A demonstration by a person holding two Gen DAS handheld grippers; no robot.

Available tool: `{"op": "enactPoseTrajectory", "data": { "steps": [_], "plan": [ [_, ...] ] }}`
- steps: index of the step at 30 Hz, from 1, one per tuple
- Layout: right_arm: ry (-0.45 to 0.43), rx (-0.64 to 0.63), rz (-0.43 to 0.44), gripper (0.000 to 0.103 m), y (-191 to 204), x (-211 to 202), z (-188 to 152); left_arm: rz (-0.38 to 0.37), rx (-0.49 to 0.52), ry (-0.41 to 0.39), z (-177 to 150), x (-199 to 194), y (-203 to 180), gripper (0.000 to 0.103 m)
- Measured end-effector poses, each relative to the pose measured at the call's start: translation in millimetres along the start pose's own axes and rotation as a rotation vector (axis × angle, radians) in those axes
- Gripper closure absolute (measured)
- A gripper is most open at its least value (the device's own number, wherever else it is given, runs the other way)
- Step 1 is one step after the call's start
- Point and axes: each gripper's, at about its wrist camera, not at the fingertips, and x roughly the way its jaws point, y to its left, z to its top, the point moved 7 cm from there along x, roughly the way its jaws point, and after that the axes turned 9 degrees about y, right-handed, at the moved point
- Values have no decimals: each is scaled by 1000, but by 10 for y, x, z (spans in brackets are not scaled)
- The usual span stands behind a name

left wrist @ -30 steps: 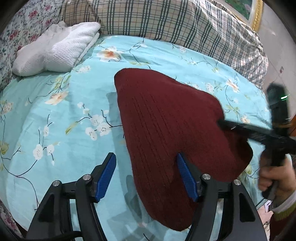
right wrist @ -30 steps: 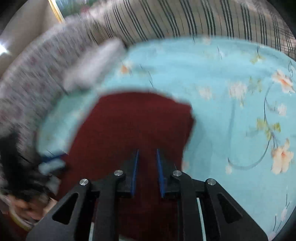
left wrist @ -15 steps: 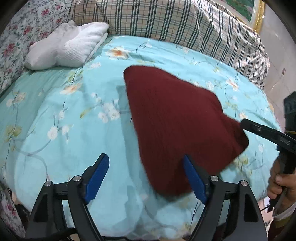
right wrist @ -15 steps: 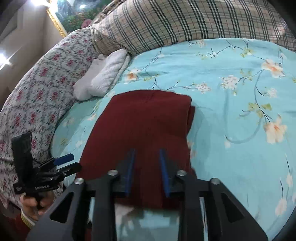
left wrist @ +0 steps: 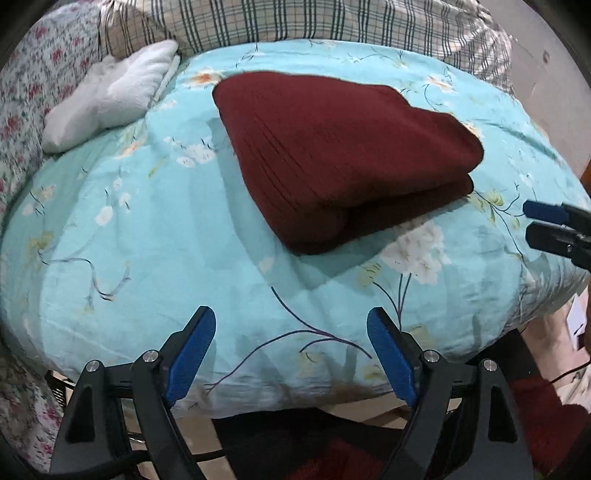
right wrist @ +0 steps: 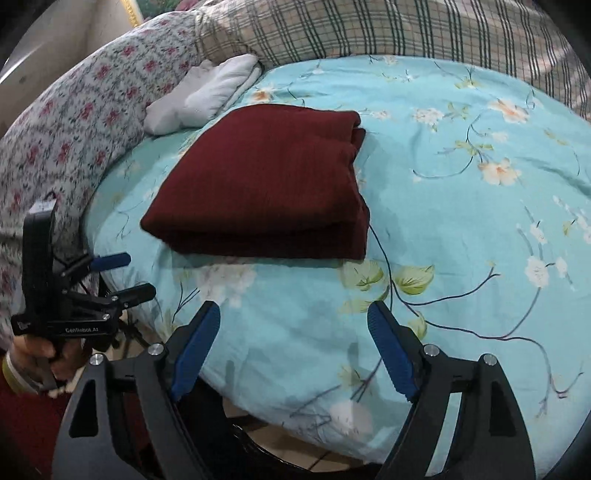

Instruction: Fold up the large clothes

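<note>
The dark red ribbed knit garment (left wrist: pixel 332 147) lies folded into a thick rectangular bundle on the bed (left wrist: pixel 147 258), which is covered by a light turquoise quilt printed with white and peach blossoms. The bundle sits toward the near edge of the bed, its stacked layers showing along the side facing the cameras. Past it, near the far left corner of the bed, lies a white fluffy folded cloth (left wrist: pixel 110 92), touching a grey-and-green plaid cushion (left wrist: pixel 332 18) and a pink-flowered pillow (right wrist: pixel 74 122).

The left tool (left wrist: pixel 291 332) hangs over the near edge of the bed, its blue-padded jaws wide with nothing between them. The right tool (right wrist: pixel 293 325) also stands wide and empty, its jaws having just been opening. Both are well apart from the garment. A hand (right wrist: pixel 40 354) grips the left tool's handle
</note>
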Motion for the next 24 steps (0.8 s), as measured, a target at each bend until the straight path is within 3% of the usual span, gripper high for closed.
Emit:
{"op": "enactPoseTrajectory", "data": {
  "steps": [4, 8, 9, 16, 24],
  "plan": [
    [-41, -45, -7, 20, 93, -257, 113, 29, 15, -60, 105, -380, 21, 17],
    [-87, -98, -11, 0, 205, -410, 230, 60, 33, -120, 219, -688, 38, 1],
    [-88, -103, -4, 0, 227, -397, 237, 77, 33, -125, 238, -709, 45, 1],
    [-29, -59, 24, 0, 201, -37, 218, 86, -13, -53, 320, -375, 123, 1],
    [-2, -46, 18, 0, 137, 124, 306, 96, -70, -45, 448, -289, 205, 1]
  ]
}}
